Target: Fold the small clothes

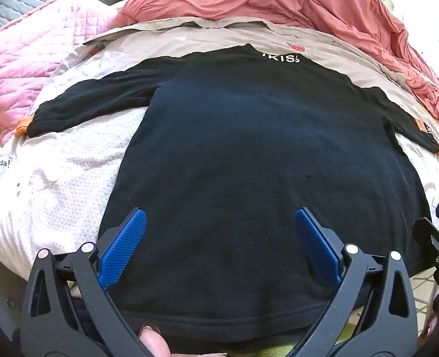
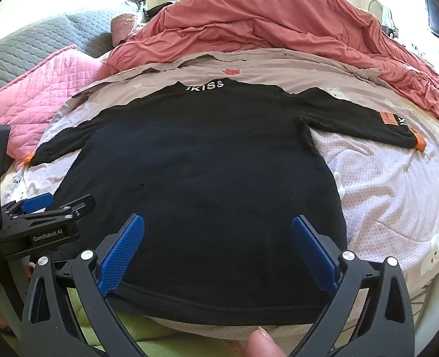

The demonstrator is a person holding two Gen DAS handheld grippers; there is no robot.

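A small black long-sleeved shirt (image 1: 249,148) lies flat on the bed, back up, both sleeves spread out, white letters at the collar and orange cuffs. It also shows in the right wrist view (image 2: 195,172). My left gripper (image 1: 219,223) is open and empty, its blue pads above the shirt's lower left part near the hem. My right gripper (image 2: 218,229) is open and empty above the lower right part of the hem. The left gripper also shows in the right wrist view (image 2: 53,202), at the left edge.
The shirt rests on a pale patterned sheet (image 2: 382,202). A crumpled salmon duvet (image 2: 278,23) is heaped at the back, a pink quilted blanket (image 1: 26,68) at the left, a grey quilt (image 2: 26,47) behind it. A green cloth (image 2: 130,336) lies at the near edge.
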